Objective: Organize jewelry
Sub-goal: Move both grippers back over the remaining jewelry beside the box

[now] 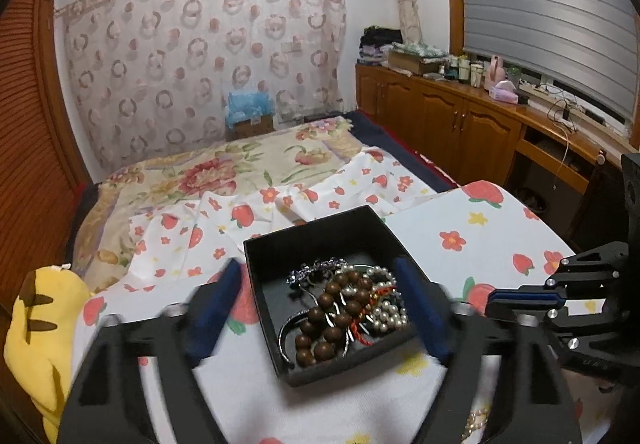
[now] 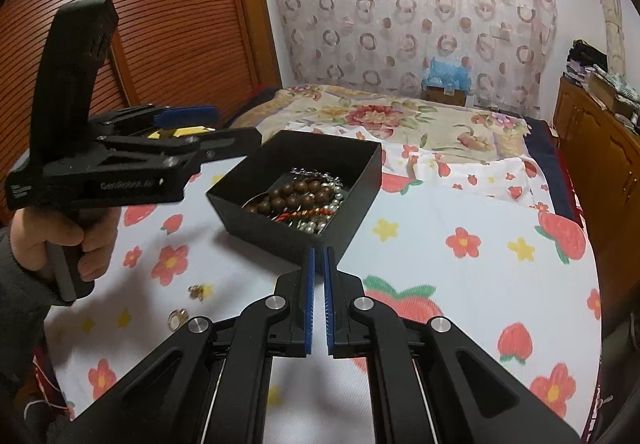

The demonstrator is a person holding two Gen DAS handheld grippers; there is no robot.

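The left gripper [image 1: 320, 300], marked "GenRobot.ai", spreads wide around the black box [image 1: 280, 248] of jewelry [image 1: 344, 308] on the flowered tablecloth [image 2: 460, 284]; the right gripper [image 2: 319, 256] is closed, empty.

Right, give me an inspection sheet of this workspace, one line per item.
Surface: white floral cloth over a table, beside a bed.
Job's things: black box holding wooden beads, pearls and other jewelry; two small gold pieces loose on the cloth.
Clutter: yellow plush toy at the table edge.
Grippers: left gripper open over the box, nothing gripped; right gripper shut, empty, near the box corner.
Cables: white cords on the far counter.
Surroundings: patterned curtain, wooden cabinets, window blind.
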